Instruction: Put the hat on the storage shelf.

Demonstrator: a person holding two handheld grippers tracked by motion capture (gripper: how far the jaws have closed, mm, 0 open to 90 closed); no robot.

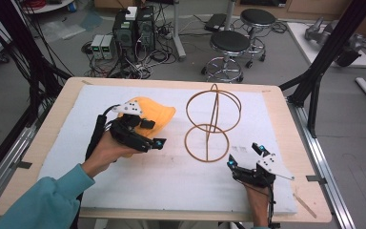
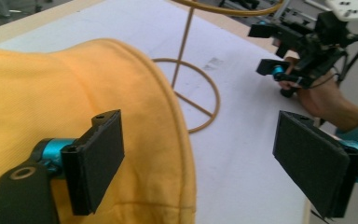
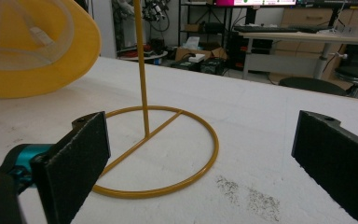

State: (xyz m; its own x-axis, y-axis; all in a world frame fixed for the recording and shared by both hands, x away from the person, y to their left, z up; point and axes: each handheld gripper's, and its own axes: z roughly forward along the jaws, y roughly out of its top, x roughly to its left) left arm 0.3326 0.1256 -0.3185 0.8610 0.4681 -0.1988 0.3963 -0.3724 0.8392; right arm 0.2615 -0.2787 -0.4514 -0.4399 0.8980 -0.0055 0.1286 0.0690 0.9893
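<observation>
White foam sheet (image 1: 171, 176) bears soft yellow hat (image 1: 155, 112), wire ring stand (image 1: 209, 129).

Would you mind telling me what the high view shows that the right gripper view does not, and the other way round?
High view alone: the left gripper over the yellow hat, the stand's top ring, two stools and the computer towers on the floor.

Right gripper view alone: the white lining inside the hat, a desk behind, grey smudges on the cover.

Both: the hat, the stand's base ring and pole, the white cover, the open right gripper.
</observation>
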